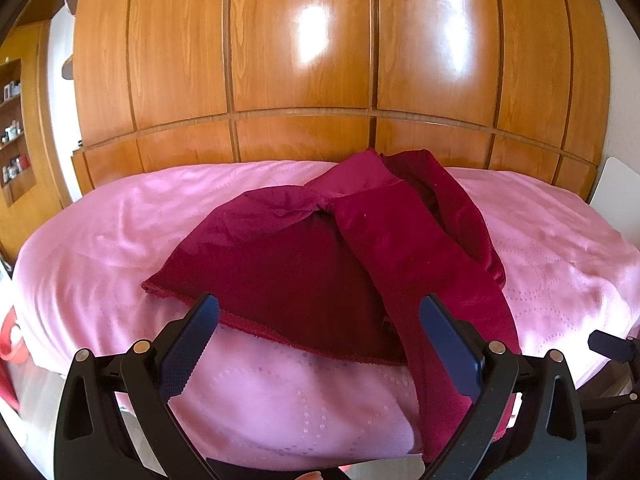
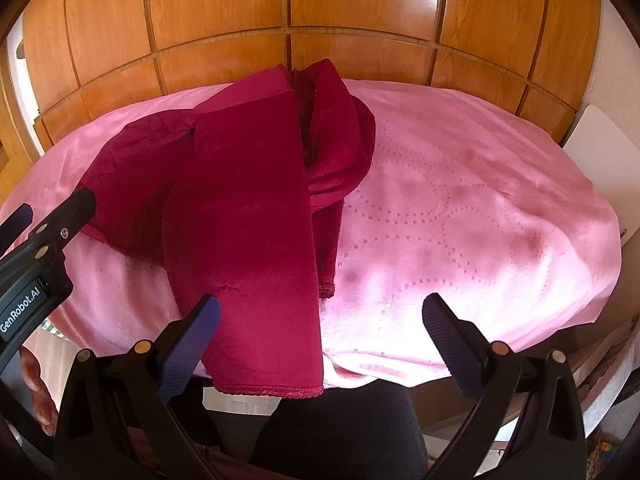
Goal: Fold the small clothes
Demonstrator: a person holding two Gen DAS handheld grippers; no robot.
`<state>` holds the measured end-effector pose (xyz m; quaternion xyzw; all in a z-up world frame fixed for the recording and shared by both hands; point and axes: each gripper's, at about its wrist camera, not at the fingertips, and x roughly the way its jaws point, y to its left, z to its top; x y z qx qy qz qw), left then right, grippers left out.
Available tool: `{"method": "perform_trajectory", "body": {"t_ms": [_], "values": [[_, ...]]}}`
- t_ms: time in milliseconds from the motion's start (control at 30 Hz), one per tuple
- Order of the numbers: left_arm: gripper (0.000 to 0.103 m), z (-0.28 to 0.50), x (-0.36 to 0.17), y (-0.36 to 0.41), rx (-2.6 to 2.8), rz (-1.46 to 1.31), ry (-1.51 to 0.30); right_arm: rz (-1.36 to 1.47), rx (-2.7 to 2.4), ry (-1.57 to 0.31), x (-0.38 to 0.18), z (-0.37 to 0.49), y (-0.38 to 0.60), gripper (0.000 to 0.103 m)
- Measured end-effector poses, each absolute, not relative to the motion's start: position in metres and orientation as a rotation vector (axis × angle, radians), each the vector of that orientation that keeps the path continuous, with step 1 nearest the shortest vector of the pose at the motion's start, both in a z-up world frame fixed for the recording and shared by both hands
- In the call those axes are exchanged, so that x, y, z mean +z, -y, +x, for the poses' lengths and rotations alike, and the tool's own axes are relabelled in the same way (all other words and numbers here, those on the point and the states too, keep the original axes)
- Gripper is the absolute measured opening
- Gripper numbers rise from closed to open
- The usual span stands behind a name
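Note:
A dark red velvet garment (image 1: 320, 248) lies crumpled on a pink bedspread (image 1: 100, 240), one long strip of it hanging over the near edge. In the right wrist view the same garment (image 2: 248, 200) runs from the far side to the front edge of the pink bedspread (image 2: 460, 220). My left gripper (image 1: 320, 312) is open, hovering just above the garment's near hem with nothing between its fingers. My right gripper (image 2: 320, 312) is open too, near the strip's right edge, holding nothing. The left gripper (image 2: 52, 220) also shows at the left of the right wrist view.
A glossy wooden wardrobe (image 1: 300, 60) stands right behind the bed. Shelves with small bottles (image 1: 14, 136) are at the far left. A white board (image 2: 600, 140) leans at the right. A hand's fingers (image 2: 36, 384) and a dark trouser leg (image 2: 340, 432) are below the bed edge.

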<state>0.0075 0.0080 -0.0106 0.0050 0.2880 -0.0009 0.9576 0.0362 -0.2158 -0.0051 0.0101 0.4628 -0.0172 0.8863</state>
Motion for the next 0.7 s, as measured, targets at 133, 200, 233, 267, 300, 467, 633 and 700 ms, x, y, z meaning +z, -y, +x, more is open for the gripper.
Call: {"method": "perform_trajectory", "body": {"t_ms": [133, 200, 233, 267, 300, 467, 633, 700], "values": [[0.100, 0.010, -0.013, -0.010, -0.008, 0.001, -0.597, 0.028, -0.040, -0.963, -0.006, 0.035, 0.218, 0.101], [0.100, 0.011, -0.013, -0.011, -0.015, -0.003, -0.598, 0.031, -0.043, -0.965, -0.006, 0.036, 0.219, 0.101], [0.099, 0.011, -0.013, -0.011, -0.022, -0.005, -0.596, 0.031, -0.044, -0.965, -0.006, 0.037, 0.219, 0.101], [0.099, 0.011, -0.012, -0.011, -0.026, -0.005, -0.595, 0.030, -0.045, -0.965, -0.006, 0.038, 0.219, 0.101], [0.099, 0.010, -0.012, -0.011, -0.034, -0.004, -0.592, 0.031, -0.045, -0.964, -0.006, 0.039, 0.219, 0.101], [0.099, 0.009, -0.011, -0.009, -0.063, -0.003, -0.577, 0.038, -0.044, -0.974, -0.010, 0.043, 0.222, 0.101], [0.099, 0.011, -0.012, -0.004, -0.066, 0.013, -0.576, 0.042, -0.037, -0.990, -0.014, 0.049, 0.225, 0.101], [0.099, 0.012, -0.012, -0.002, -0.068, 0.015, -0.581, 0.041, -0.032, -0.998, -0.017, 0.050, 0.225, 0.101]]}}
